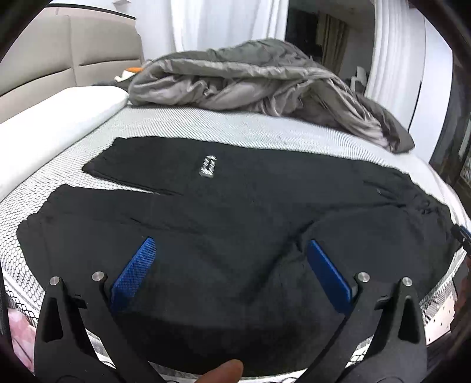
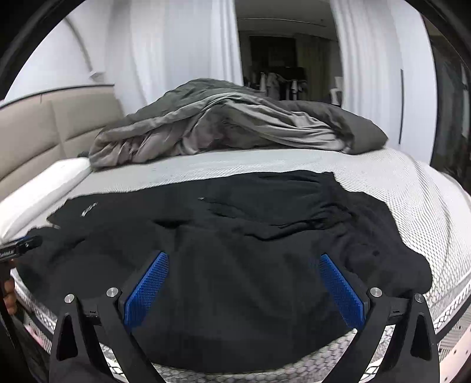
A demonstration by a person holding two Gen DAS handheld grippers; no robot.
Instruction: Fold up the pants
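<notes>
Black pants point(image 1: 235, 212) are lying spread across the near part of a bed point(image 1: 265, 129), filling the middle and lower part of both views. In the left wrist view the two legs are running toward the left of the frame, with a thin wedge of mattress showing between them at centre left, and a small white logo point(image 1: 208, 166) is sitting on the upper leg. The cloth is bunching into dark creases toward the right edge of the frame. In the right wrist view the pants point(image 2: 235, 250) are lying rumpled, with folds crossing the middle of the frame and the same logo point(image 2: 88, 209) showing at the left.

The left gripper point(image 1: 232, 244) is hanging over the pants in the lower part of its frame, released, its blue fingers point(image 1: 134, 274) standing wide apart with nothing between them. The right gripper point(image 2: 244, 257) is likewise released, its blue fingers point(image 2: 341, 291) splayed wide over the black cloth and grasping nothing.

A grey duvet point(image 1: 265, 82) is lying heaped at the far side of the bed in the upper centre, and a white pillow point(image 1: 56, 120) is resting at the left. A beige headboard point(image 1: 59, 50) is standing at the upper left, with white curtains point(image 1: 220, 23) behind.
</notes>
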